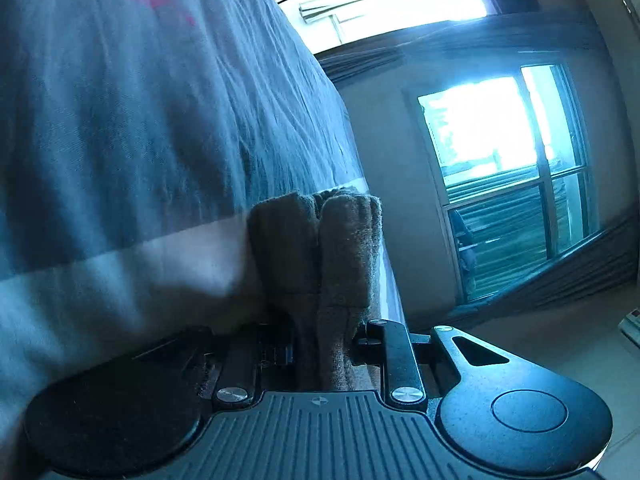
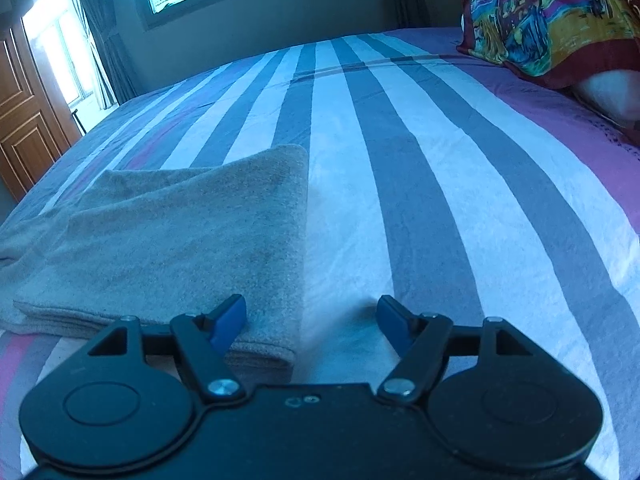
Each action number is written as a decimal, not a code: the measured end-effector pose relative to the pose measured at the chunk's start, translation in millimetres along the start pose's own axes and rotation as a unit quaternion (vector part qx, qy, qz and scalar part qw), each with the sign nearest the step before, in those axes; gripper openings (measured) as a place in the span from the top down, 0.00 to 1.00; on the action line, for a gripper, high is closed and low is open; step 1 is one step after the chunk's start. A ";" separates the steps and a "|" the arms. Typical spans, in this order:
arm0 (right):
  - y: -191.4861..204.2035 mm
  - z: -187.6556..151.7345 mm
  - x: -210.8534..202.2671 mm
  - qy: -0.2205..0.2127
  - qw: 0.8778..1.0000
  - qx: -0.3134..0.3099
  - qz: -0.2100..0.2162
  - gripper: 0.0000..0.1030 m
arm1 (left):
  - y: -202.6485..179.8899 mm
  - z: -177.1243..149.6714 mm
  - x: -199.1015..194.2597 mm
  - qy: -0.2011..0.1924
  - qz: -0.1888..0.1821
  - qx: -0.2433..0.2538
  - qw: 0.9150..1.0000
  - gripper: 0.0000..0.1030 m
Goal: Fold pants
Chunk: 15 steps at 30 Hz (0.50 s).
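Observation:
The pants (image 2: 180, 232) are tan, fleecy and folded, lying on the striped bedsheet (image 2: 420, 184) in the left half of the right wrist view. My right gripper (image 2: 312, 320) hovers open over their near right corner. Its left blue pad (image 2: 230, 320) is above the cloth and its right pad (image 2: 394, 322) is above bare sheet. In the left wrist view my left gripper (image 1: 324, 344) is shut on a bunched fold of the pants (image 1: 320, 264) at the bed's edge. The cloth stands up between the jaws and hides the fingertips.
A colourful pillow (image 2: 552, 20) lies at the bed's far right corner. A wooden door (image 2: 24, 120) and curtains stand left of the bed, with a window (image 1: 504, 168) on the wall beyond. Floor (image 1: 580, 356) shows beside the bed.

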State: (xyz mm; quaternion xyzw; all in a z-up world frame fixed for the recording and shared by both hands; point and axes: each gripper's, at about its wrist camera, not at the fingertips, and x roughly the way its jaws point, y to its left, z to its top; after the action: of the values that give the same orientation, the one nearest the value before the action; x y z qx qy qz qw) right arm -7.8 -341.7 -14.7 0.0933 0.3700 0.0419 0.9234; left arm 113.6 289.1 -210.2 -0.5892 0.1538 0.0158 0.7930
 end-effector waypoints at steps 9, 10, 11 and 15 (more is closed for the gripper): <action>-0.4 1.3 -5.0 -0.011 1.000 0.003 -0.013 0.36 | -24.9 -0.7 -12.1 0.005 0.029 0.038 0.999 0.78; -3.3 1.8 -10.8 -0.026 1.000 0.018 -0.003 0.36 | -31.8 0.6 -14.2 0.005 0.029 0.049 0.998 0.78; -7.1 1.8 -16.8 -0.040 0.999 0.029 0.007 0.36 | -39.6 1.5 -16.8 0.004 0.026 0.061 0.998 0.78; -23.9 -1.7 -34.0 -0.070 0.997 0.041 0.002 0.36 | -88.8 2.1 -29.6 -0.001 0.009 0.124 0.992 0.81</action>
State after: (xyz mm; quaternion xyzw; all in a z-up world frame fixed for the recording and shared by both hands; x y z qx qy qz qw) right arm -33.3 -369.8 2.2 0.1348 0.3053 0.0216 0.9424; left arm 104.1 268.7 -119.4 -0.4846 0.1589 0.0040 0.8602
